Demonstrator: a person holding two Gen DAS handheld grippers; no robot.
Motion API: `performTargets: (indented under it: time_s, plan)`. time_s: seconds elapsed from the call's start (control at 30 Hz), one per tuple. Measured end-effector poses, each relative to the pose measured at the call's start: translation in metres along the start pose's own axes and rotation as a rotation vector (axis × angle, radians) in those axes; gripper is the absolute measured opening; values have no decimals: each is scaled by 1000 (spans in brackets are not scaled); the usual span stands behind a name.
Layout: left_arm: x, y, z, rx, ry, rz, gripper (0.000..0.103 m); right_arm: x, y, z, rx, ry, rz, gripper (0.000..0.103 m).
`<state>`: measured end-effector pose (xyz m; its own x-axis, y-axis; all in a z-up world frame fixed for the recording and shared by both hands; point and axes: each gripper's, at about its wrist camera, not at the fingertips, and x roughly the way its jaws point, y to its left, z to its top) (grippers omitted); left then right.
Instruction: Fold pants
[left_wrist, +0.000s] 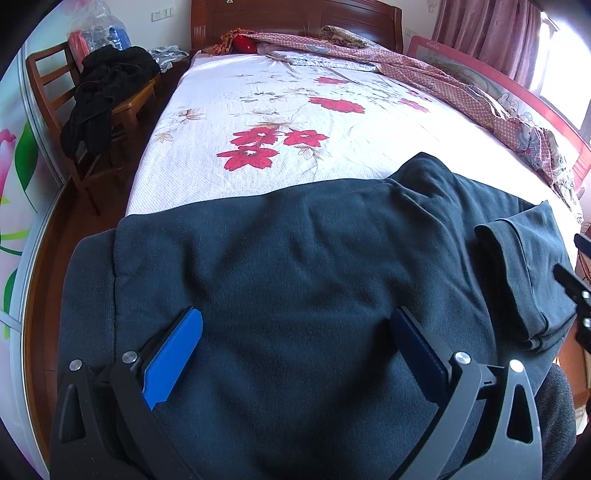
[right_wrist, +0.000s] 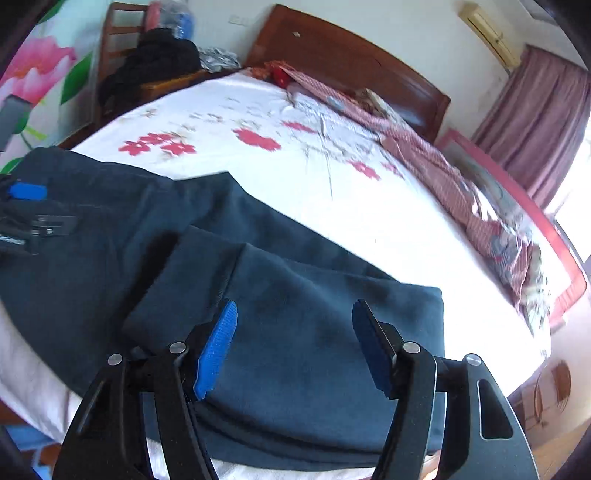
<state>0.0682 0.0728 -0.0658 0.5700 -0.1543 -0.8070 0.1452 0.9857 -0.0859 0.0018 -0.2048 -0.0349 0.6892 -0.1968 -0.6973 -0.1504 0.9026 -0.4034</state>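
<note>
Dark navy pants (left_wrist: 295, 266) lie across the near end of the bed, with the leg ends folded back on top at the right (left_wrist: 517, 266). My left gripper (left_wrist: 295, 317) is open, its blue pads wide apart just above the left part of the pants. My right gripper (right_wrist: 293, 314) is open over the folded leg ends (right_wrist: 314, 325). The pants also show in the right wrist view (right_wrist: 92, 221). The left gripper shows at the left edge of the right wrist view (right_wrist: 26, 206). Part of the right gripper shows at the right edge of the left wrist view (left_wrist: 576, 291).
The bed has a white sheet with red flowers (left_wrist: 280, 122). A patterned quilt (left_wrist: 461, 88) is bunched along the far and right side by a pink rail (left_wrist: 517, 88). A wooden chair with black clothes (left_wrist: 99, 96) stands left of the bed. Wooden headboard (left_wrist: 295, 22) at the back.
</note>
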Motion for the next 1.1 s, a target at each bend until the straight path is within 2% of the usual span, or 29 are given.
performTargets:
  time_s: [0.03, 0.07, 0.1, 0.27, 0.37, 0.4, 0.47, 0.53, 0.63, 0.7, 0.73, 0.83, 0.87, 0.93, 1.03, 1.1]
  plan:
    - [0, 0, 0, 1, -2, -2, 101, 12, 16, -9, -61, 28, -21, 64]
    - [0, 0, 0, 3, -3, -5, 101, 8, 25, -15, -85, -40, -67, 64]
    - [0, 0, 0, 5, -4, -3, 101, 8, 26, -19, -81, -46, -87, 64]
    - [-2, 0, 1, 11, 4, -12, 101, 11, 11, -16, -11, -9, -48, 66]
    - [-14, 7, 6, 60, 39, -69, 101, 16, 3, -20, 99, -1, 11, 68]
    - [-21, 14, 7, 63, 32, -103, 101, 22, -3, -19, 123, -2, 29, 68]
    - [-36, 39, 10, 39, 14, -229, 101, 25, -5, -18, 143, -4, 33, 71]
    - [-42, 64, 18, 22, 4, -288, 101, 25, -4, -18, 142, -4, 27, 71]
    - [-31, 91, 33, 36, 48, -425, 100, 27, -5, -17, 138, 2, 24, 71]
    - [-25, 92, 41, 113, 64, -446, 93, 27, -4, -16, 135, 8, 21, 71]
    - [-28, 88, 44, 157, 59, -458, 93, 28, -5, -14, 130, 13, 18, 71]
    - [-46, 82, 49, 240, 84, -605, 93, 27, -1, -10, 104, 29, -8, 71]
    - [-55, 85, 51, 263, 64, -615, 94, 27, 1, -10, 96, 31, -18, 71]
    - [-59, 98, 59, 267, 19, -566, 98, 27, 2, -10, 92, 37, -24, 71]
    - [-35, 126, 80, 201, 10, -504, 98, 28, 1, -8, 90, 50, -27, 71]
    - [-11, 140, 87, 162, 30, -538, 97, 27, 4, -5, 61, 60, -40, 71]
